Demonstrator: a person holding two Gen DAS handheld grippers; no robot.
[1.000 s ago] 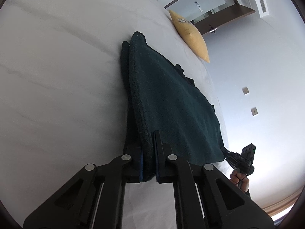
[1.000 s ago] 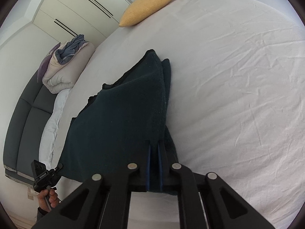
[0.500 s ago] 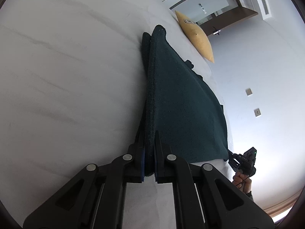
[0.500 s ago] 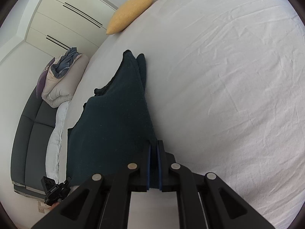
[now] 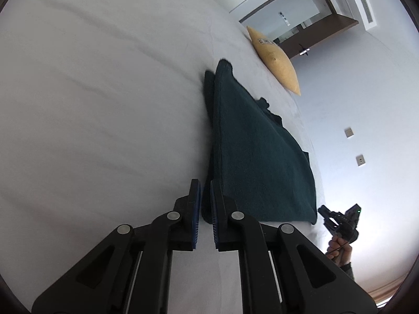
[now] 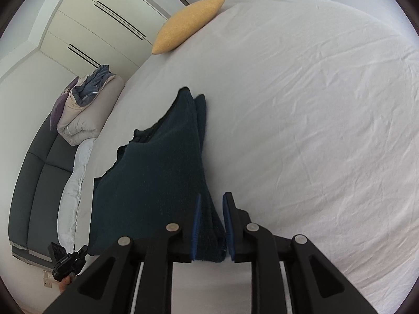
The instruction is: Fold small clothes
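Dark green cloth (image 5: 256, 157) lies folded on the white bed (image 5: 99, 110), its long doubled edge running away from both cameras toward a yellow pillow (image 5: 275, 60) at the far rim. Left gripper (image 5: 205, 191): jaws parted by a narrow slit, the near corner of the cloth's folded edge sitting in the gap; blue pads (image 5: 198, 209) show clear of the fabric on the left side, so the grip reads slack, not pinching. Right gripper (image 6: 211, 204): jaws have just been opening, now spread, with the cloth's other near corner lying loose between them; a visible gap separates the fabric from the right pad (image 6: 227, 225). From the right wrist, the cloth (image 6: 157, 172) rests flat with a ragged upper layer along its left edge. Pillow (image 6: 186, 23) there too, plus a bundled quilt (image 6: 86, 110) on a dark sofa (image 6: 34, 188) beside the bed (image 6: 314, 104). Each view catches the opposite gripper small at frame edge, held by a hand (image 5: 337, 248).
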